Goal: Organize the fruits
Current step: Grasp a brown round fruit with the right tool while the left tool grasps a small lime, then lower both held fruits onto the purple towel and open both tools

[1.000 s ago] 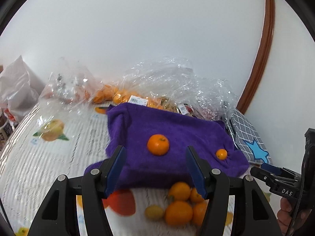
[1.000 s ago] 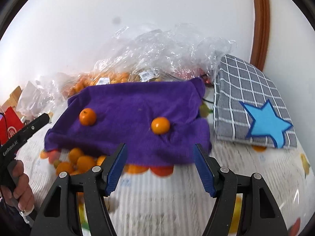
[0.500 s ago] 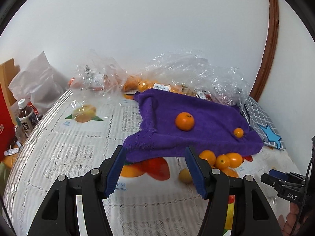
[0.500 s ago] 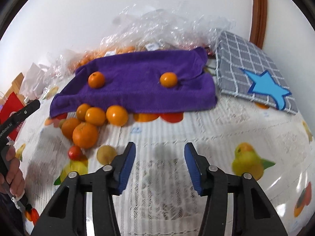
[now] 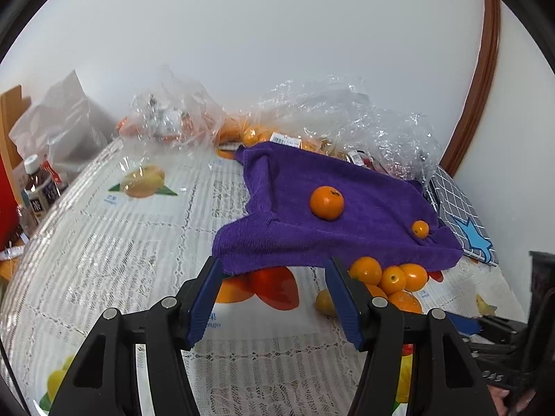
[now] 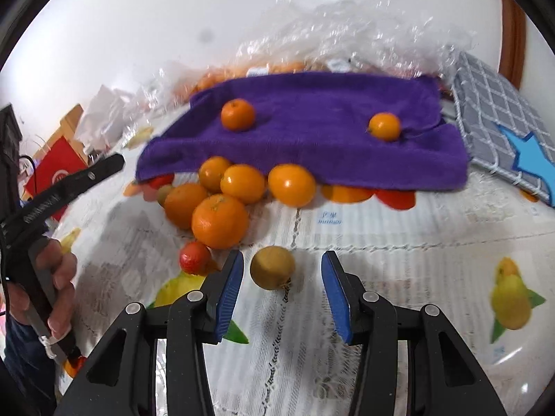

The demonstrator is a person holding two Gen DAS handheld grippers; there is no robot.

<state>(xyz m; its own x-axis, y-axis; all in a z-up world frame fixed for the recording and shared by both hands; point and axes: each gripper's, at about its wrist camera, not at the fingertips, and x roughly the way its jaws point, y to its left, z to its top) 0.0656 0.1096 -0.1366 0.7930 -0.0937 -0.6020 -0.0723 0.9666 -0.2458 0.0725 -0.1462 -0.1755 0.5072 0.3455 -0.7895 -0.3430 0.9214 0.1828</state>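
Observation:
A purple towel (image 5: 347, 215) (image 6: 312, 131) lies on the table with an orange (image 5: 326, 202) (image 6: 238, 114) and a smaller orange (image 5: 420, 229) (image 6: 384, 126) on it. Several oranges (image 6: 222, 204) (image 5: 388, 275) are piled at its near edge, with a small red fruit (image 6: 194, 258) beside them. A yellow-brown fruit (image 6: 272, 267) (image 5: 324, 302) lies just ahead of my open right gripper (image 6: 281, 293), between its fingertips. My left gripper (image 5: 274, 296) is open and empty, held before the towel's near edge.
Clear plastic bags (image 5: 333, 118) with more fruit lie behind the towel. A grey checked cloth with a blue star (image 6: 503, 128) lies at the right. Bottles (image 5: 38, 187) and a grey bag (image 5: 59, 128) stand at the far left. The tablecloth (image 5: 121, 242) has printed fruit pictures.
Both grippers have pulled back from the towel. The right gripper has dropped low toward the table and now has the yellow-brown fruit between its open fingers.

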